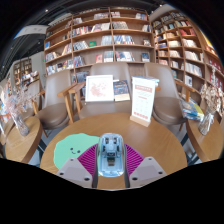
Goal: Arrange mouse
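Note:
A pale blue see-through mouse sits lengthwise between my two fingers, its front end pointing away from me. My gripper is shut on the mouse, with the magenta pads pressing on both of its sides. I hold it over the near part of a round wooden table. A light green mouse mat lies on the table just to the left of my left finger. The mouse's underside is hidden, so whether it touches the table cannot be told.
At the table's far side a white and orange sign stands upright, with two display books propped to its left. Wooden chairs flank the table. Tall bookshelves fill the background.

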`<state>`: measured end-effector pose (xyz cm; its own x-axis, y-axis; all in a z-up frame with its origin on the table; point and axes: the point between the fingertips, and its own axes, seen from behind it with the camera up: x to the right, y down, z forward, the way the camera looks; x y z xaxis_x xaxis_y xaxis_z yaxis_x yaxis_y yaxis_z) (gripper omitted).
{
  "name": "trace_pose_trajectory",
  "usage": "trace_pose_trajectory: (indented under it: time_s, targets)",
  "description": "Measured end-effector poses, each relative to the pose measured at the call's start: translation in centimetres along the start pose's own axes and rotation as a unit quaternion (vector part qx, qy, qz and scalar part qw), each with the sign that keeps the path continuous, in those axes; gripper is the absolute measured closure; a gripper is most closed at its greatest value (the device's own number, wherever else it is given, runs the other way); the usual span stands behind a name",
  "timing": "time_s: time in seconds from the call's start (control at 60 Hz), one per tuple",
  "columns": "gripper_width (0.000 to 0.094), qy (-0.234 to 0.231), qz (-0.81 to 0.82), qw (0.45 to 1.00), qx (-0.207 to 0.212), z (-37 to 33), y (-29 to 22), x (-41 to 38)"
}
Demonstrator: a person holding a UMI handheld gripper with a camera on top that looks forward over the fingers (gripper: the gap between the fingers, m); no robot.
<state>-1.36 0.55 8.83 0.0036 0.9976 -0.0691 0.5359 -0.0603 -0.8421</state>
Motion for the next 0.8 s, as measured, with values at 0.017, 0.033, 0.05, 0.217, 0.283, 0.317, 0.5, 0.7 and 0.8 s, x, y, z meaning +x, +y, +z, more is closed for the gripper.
trace_pose_trajectory:
  time_s: [0.017, 0.033, 0.05, 0.217, 0.283, 0.317, 0.5, 0.7, 0.8]
  targets:
    - [0.0574, -0.003, -0.001, 1.000, 0.003, 0.1, -0.5, -0.7]
    - [0.0575, -0.006, -0.003, 1.000, 0.007, 0.3, -0.9, -1.4]
    - [0.0575, -0.008, -0.004, 1.000, 0.007, 0.7, -1.5, -2.2]
    - [0.0574, -0.038, -0.015, 0.999, -0.018, 5.5, -0.9, -9.0]
    - [0.0577, -0.040, -0.015, 0.998, -0.041, 7.5, 1.2, -10.7]
    - [0.0575, -0.039, -0.011, 0.998, -0.053, 8.6, 2.0, -11.3]
    - [0.0551, -0.010, -0.027, 0.996, -0.083, 10.8, 5.9, -11.6]
    - [0.0446, 0.005, -0.052, 0.996, -0.073, 10.7, 6.0, -11.5]
    - [0.0186, -0.001, -0.040, 0.997, -0.072, 9.2, 5.4, -11.6]
